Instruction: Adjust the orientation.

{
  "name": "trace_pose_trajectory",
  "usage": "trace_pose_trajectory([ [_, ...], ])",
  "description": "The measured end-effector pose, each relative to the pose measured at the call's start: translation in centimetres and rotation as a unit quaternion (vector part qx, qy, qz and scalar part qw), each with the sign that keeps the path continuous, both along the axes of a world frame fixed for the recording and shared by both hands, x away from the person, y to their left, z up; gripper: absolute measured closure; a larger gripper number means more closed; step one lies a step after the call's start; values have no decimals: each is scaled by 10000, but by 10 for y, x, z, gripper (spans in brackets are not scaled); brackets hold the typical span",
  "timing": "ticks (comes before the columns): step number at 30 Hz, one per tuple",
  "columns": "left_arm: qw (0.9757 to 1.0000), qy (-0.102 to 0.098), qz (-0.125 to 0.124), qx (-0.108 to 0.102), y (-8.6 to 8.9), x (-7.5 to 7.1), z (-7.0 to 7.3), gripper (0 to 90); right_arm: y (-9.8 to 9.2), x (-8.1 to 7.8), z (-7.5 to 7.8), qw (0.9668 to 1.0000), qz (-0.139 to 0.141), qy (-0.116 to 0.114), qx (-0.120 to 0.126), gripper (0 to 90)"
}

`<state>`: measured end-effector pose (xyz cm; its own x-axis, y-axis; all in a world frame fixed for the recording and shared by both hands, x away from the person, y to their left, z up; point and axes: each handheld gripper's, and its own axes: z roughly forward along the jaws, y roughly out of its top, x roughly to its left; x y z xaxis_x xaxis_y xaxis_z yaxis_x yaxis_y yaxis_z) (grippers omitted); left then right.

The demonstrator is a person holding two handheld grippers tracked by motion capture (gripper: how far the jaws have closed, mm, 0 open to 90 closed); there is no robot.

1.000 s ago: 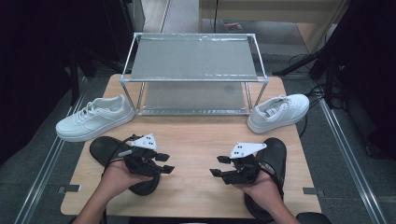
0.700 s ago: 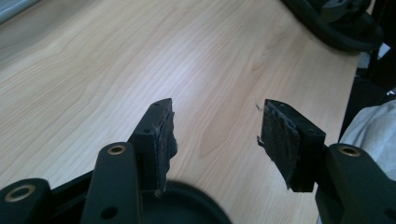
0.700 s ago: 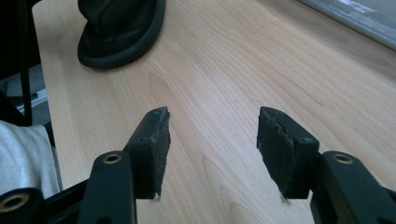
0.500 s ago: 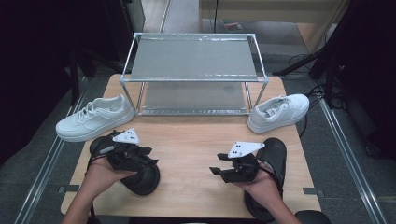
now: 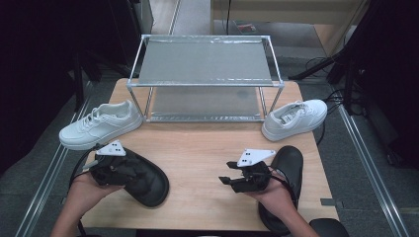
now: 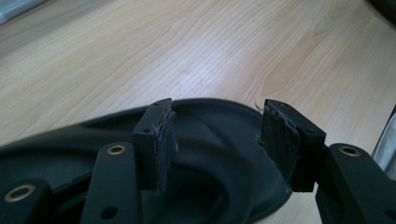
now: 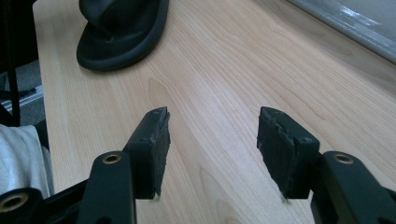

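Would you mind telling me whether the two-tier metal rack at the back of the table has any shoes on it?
Empty: both shelves of the rack are bare; the white sneakers sit on the table beside it.

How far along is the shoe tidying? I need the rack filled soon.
Nothing looks done: both shelves of the rack are bare. In hand: the left tool hangs open over the left black shoe, not gripping it. The right tool is open above bare table. Left: both black shoes and both white sneakers are on the table.
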<state>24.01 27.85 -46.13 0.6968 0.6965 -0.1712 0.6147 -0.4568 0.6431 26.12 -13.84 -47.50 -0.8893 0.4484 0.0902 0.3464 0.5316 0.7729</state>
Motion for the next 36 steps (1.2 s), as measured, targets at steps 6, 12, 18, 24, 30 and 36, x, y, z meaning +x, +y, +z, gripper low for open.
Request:
trace_pose_trajectory([
  [6, 9999, 86, 124, -43, 11, -14, -7, 432, 3, 1, 0, 10000, 46, -19, -6, 450],
  [12, 9991, 377, 186, 58, 12, -14, -22, 429, 5, 1, -1, 10000, 68, -32, -10, 449],
  [18, 9981, 604, 130, 41, 9, -12, -32, 423, 6, 1, -1, 9999, 81, -55, -47, 447],
  [24, 9977, 660, -98, 148, -6, -10, -40, 436, 6, 1, -1, 9999, 103, -62, -51, 444],
  [30, 9969, 775, -69, -93, -6, -6, -41, 566, 6, 1, 0, 9999, 74, -73, -22, 441],
  [36, 9948, 1006, 56, -169, -9, -2, -38, 612, 5, 1, 0, 9999, 93, -113, 4, 433],
])
